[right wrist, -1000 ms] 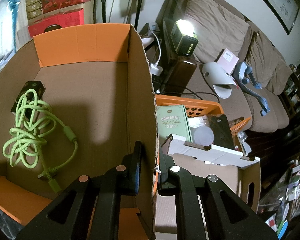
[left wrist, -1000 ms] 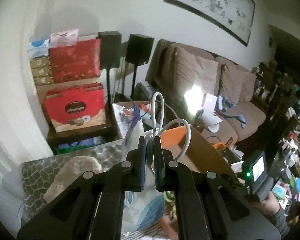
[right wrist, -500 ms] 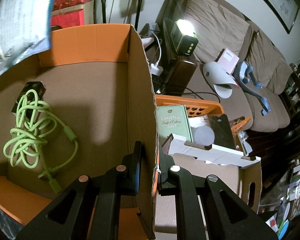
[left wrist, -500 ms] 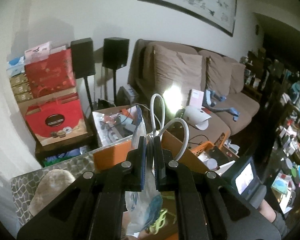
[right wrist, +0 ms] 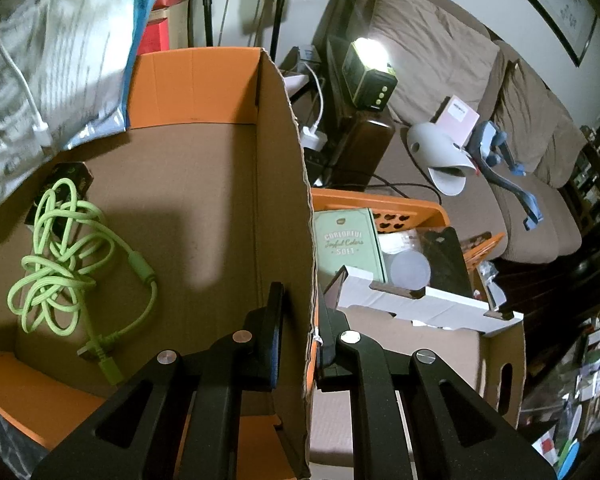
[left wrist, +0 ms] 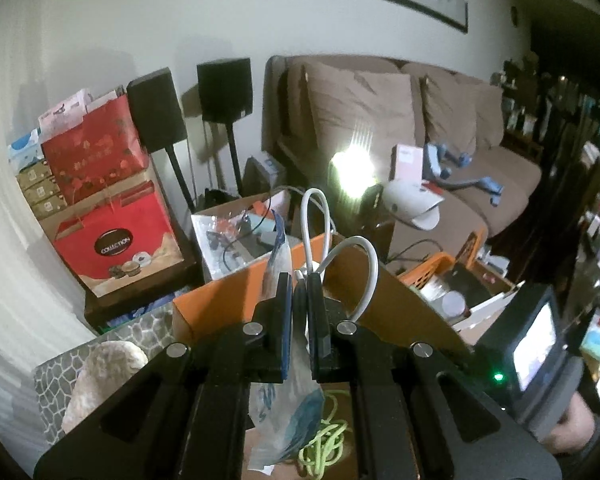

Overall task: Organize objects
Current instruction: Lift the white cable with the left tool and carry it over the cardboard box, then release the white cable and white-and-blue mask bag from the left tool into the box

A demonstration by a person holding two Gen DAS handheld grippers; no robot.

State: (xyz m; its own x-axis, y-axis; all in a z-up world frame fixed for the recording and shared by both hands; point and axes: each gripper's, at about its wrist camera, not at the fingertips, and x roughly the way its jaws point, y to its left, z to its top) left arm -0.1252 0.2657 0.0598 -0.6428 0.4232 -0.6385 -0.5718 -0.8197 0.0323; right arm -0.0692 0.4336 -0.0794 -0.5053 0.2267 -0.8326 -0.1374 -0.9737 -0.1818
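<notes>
Two grippers work at one cardboard box [right wrist: 204, 208]. The left gripper [left wrist: 300, 300] has its jaws nearly closed, pinching a clear plastic bag [left wrist: 284, 408] together with a white cable [left wrist: 316, 224] that loops up above the fingertips. The bag hangs below the jaws, over the open box, and in the right wrist view it shows blurred at the upper left [right wrist: 48, 60], above the box's far left corner, with white cable visible inside it. On the box floor lies a tangled green cable [right wrist: 64, 256], its plug end toward the near wall; part of it rests on a small dark packet [right wrist: 74, 174]. The right gripper [right wrist: 298, 332] has its jaws pressed onto the box's right wall [right wrist: 288, 184], one finger inside and one outside. Just beside that wall, to the right, sits an orange basket [right wrist: 404, 210] holding a green book [right wrist: 346, 240]. Farther right is a brown sofa [right wrist: 440, 60] with a bright lamp [right wrist: 370, 74] in front of it.
</notes>
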